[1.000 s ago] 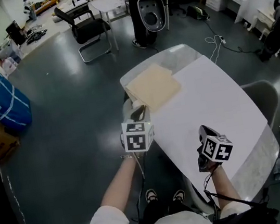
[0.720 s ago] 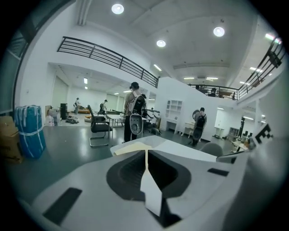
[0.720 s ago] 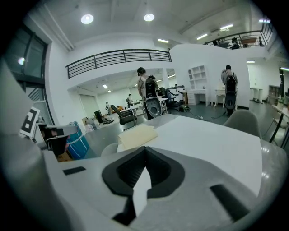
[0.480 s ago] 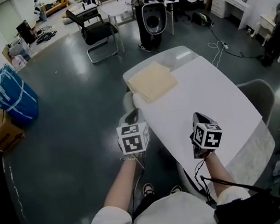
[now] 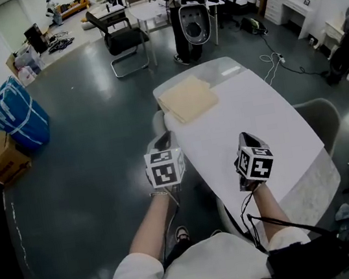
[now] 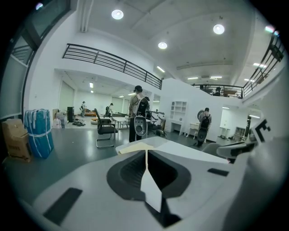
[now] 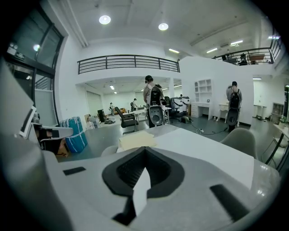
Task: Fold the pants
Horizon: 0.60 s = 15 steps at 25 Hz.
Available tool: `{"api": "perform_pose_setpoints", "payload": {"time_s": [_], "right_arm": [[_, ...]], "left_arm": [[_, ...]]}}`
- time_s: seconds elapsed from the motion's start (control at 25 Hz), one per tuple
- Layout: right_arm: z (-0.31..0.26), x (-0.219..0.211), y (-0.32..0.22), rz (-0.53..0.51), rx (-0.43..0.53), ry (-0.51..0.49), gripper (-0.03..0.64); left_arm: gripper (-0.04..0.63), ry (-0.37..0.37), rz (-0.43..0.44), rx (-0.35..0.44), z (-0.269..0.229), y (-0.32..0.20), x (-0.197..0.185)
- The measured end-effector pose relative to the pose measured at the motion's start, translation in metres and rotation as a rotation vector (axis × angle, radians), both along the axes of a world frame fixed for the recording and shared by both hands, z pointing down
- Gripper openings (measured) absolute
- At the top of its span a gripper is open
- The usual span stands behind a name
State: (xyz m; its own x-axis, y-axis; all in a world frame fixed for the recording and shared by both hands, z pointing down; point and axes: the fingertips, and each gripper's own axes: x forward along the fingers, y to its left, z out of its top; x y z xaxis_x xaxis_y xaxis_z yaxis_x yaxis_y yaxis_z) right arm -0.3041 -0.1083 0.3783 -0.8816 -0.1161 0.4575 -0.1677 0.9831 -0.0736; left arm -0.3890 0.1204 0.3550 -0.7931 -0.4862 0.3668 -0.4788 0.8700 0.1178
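Pants point(image 5: 188, 98) found folded at tabletop point(image 5: 257, 122) far-left end, partly hidden behind gripper bodies in gripper views. Left gripper point(image 6: 146, 152), right gripper point(image 7: 145, 150): fingers clenched, nothing grasped.

The left gripper point(image 5: 162, 145) is pulling back from the folded pants point(image 5: 187, 99). A second ago its tip sat just beside their near corner; now it is hanging clear of them, off the near left edge of the tabletop point(image 5: 270, 120), with a gap opening between the two. The right gripper point(image 5: 245, 139) is rising over the near end of the tabletop, showing higher in the head view and closer in toward the left one. Its marker cube is rolling slightly. Both forearms are lifting with them.
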Motion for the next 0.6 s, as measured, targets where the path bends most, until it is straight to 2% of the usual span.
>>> {"api": "perform_pose_setpoints", "payload": {"time_s": [0.6], "right_arm": [[-0.0037,0.0072,-0.0047,-0.006,-0.018,-0.015,-0.009]], "left_arm": [[0.018,-0.016,0.006,-0.031,-0.0016,-0.0007,0.0047]]}}
